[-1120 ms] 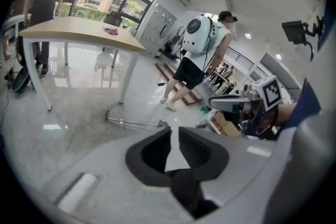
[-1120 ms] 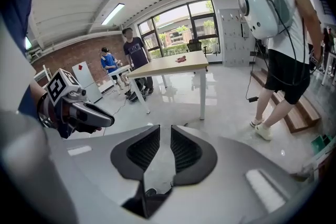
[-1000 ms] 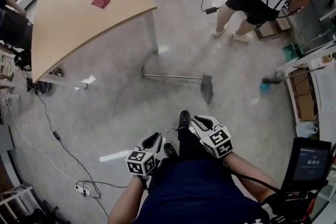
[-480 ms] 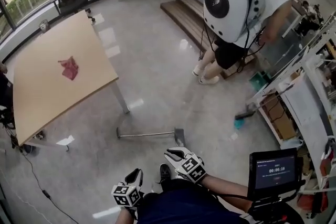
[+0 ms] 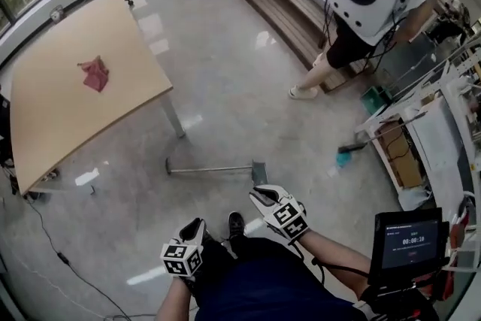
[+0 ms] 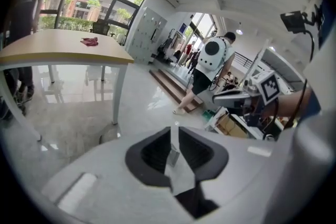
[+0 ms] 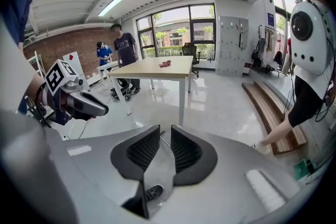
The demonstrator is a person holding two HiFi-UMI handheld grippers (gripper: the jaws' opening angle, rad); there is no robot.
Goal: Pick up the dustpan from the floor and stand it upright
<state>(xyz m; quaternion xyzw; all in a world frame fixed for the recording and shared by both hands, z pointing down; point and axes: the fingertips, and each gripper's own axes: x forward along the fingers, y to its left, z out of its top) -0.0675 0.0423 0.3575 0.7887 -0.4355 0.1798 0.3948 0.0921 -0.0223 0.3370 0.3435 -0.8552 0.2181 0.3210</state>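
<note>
Nearest us, our left claw is all but shut and empty. Our right claw, jaws slightly apart, holds nothing. We have stepped closer, so the dustpan now lies flat just beyond the right claw, seemingly within reach. It has a thin metal handle and a flat pan, on glossy grey floor. Farther left stands a pale wooden counter.

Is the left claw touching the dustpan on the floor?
Apart. Head view shows bare floor between the left claw and the dustpan.
</note>
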